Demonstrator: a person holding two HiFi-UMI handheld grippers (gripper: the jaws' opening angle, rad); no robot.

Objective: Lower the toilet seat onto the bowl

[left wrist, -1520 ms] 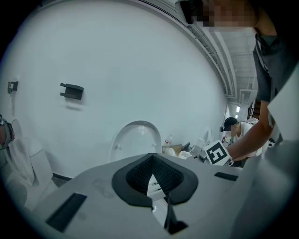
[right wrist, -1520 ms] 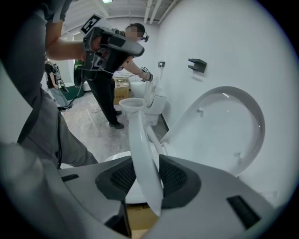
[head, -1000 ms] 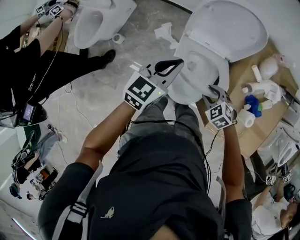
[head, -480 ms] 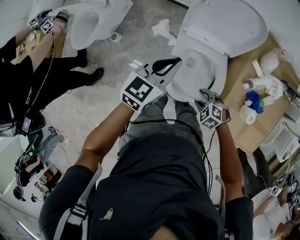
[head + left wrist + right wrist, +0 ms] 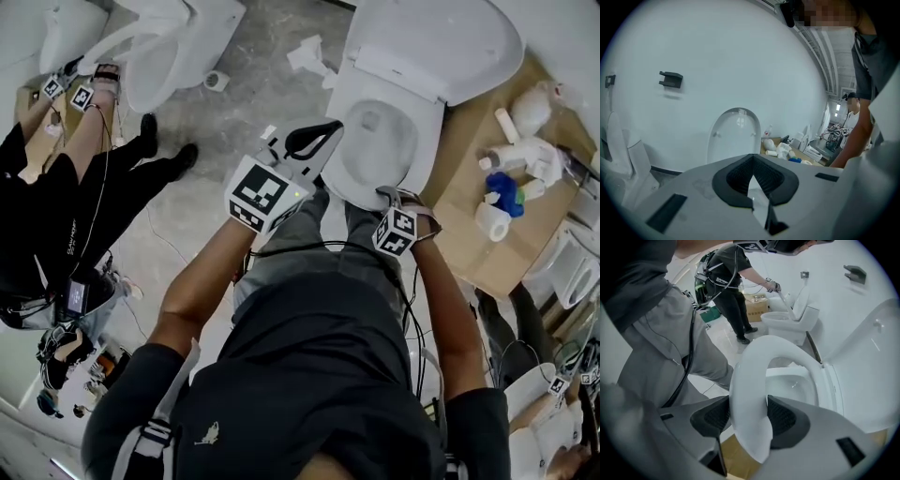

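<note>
A white toilet point(image 5: 380, 141) stands in front of me with its lid point(image 5: 441, 42) raised against the wall. The seat point(image 5: 349, 187) is down over the bowl. My right gripper point(image 5: 386, 194) points steeply down at the seat's front rim. In the right gripper view that rim point(image 5: 750, 380) fills the gap between the pads of the right gripper point(image 5: 749, 416), whose jaws have just been opening. My left gripper point(image 5: 336, 126) hovers left of the bowl with its tips together and holds nothing. In the left gripper view it point(image 5: 752, 161) faces the lid point(image 5: 733, 136).
A second toilet point(image 5: 173, 47) stands at the upper left, with another person in black point(image 5: 56, 216) working at it. Cardboard point(image 5: 469, 244) right of the bowl carries bottles point(image 5: 511, 155) and a paper roll point(image 5: 489, 222). My own legs are against the bowl's front. Cables lie on the floor.
The seat has swung from tilted up to down over the bowl. My right gripper has come down and left with its front rim. The left gripper has barely moved.
</note>
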